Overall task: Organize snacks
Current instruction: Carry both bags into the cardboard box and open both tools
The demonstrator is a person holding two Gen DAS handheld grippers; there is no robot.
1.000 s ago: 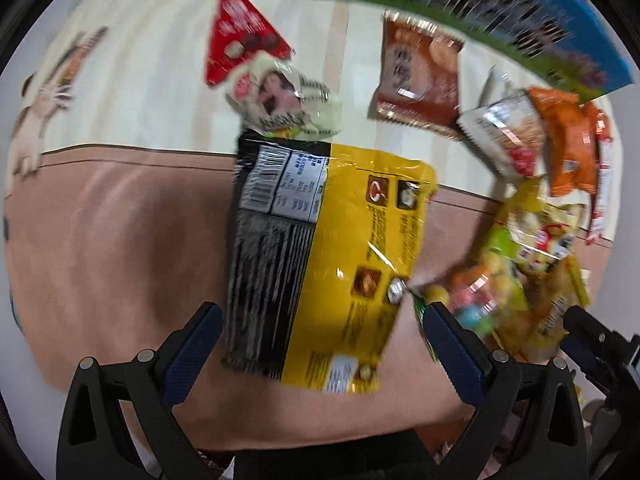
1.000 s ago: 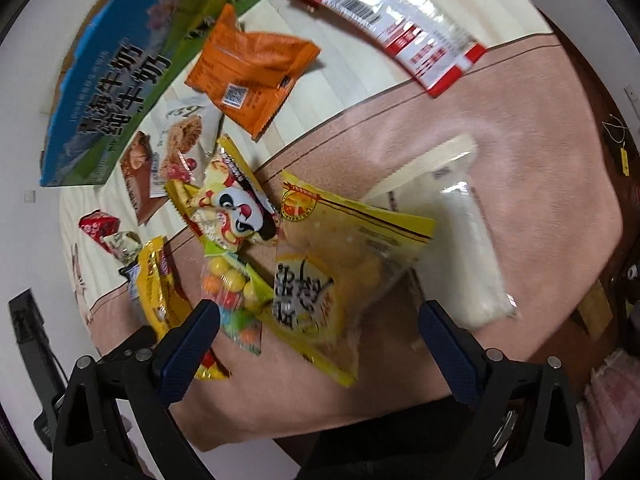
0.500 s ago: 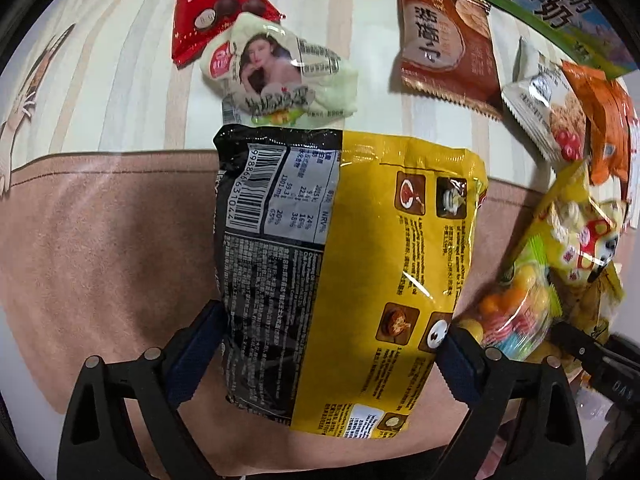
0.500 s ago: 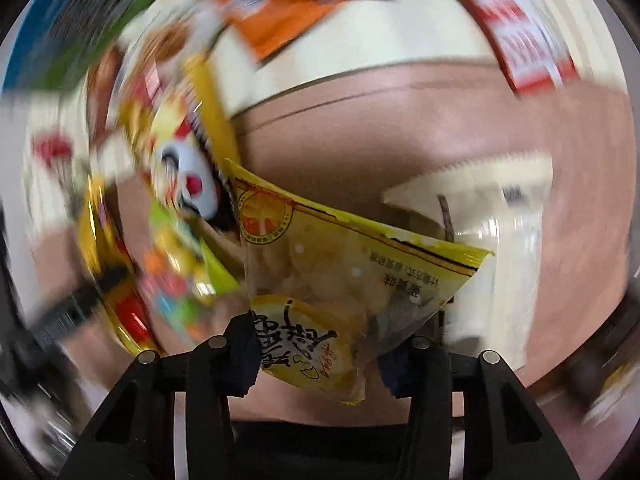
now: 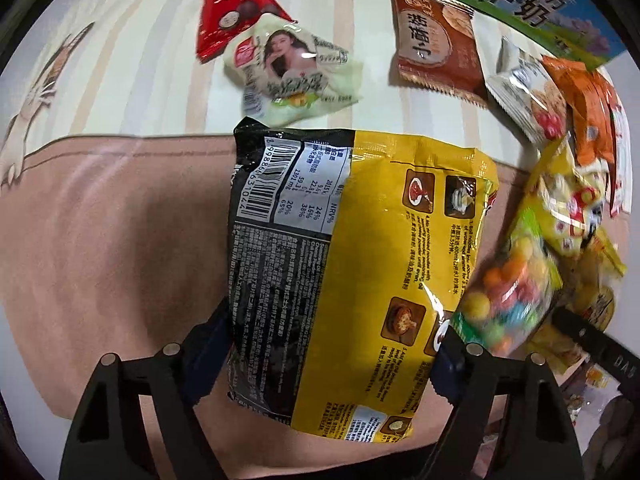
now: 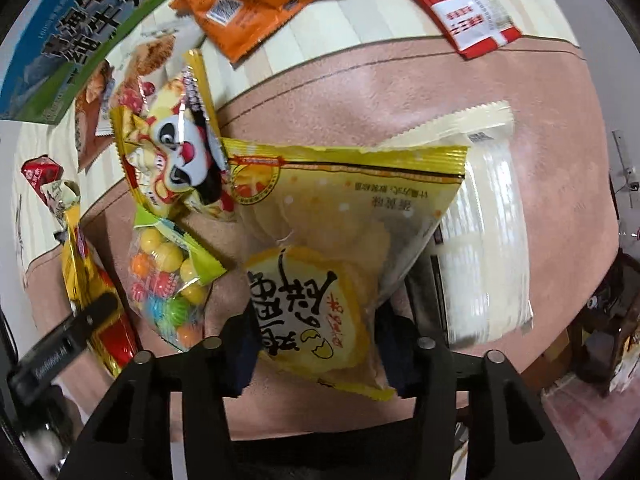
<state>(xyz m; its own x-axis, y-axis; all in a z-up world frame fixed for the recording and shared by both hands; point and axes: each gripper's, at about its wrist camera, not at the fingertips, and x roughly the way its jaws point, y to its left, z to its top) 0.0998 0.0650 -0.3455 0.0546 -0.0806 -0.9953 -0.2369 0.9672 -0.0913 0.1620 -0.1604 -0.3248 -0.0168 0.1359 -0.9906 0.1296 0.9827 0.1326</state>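
While pinched, noodle packet (image 5: pixel 360 264) spans left gripper (image 5: pixel 332 356).

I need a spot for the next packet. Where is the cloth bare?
The pink cloth left of the yellow-black packet is free. Right of it, around the candy bag, packets overlap.

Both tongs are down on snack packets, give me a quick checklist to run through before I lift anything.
1. Right tongs closed on the yellow egg-snack packet: ok, pads press both sides.
2. Left tongs gripping the yellow-and-black noodle packet: cannot tell; the jaws have just been closing, packet between them.
3. Candy-ball bag clear of the left tongs: not ok, it lies against one finger.
4. Only one packet in the right tongs: ok.
5. White packet free of the egg-snack packet: cannot tell, they overlap.
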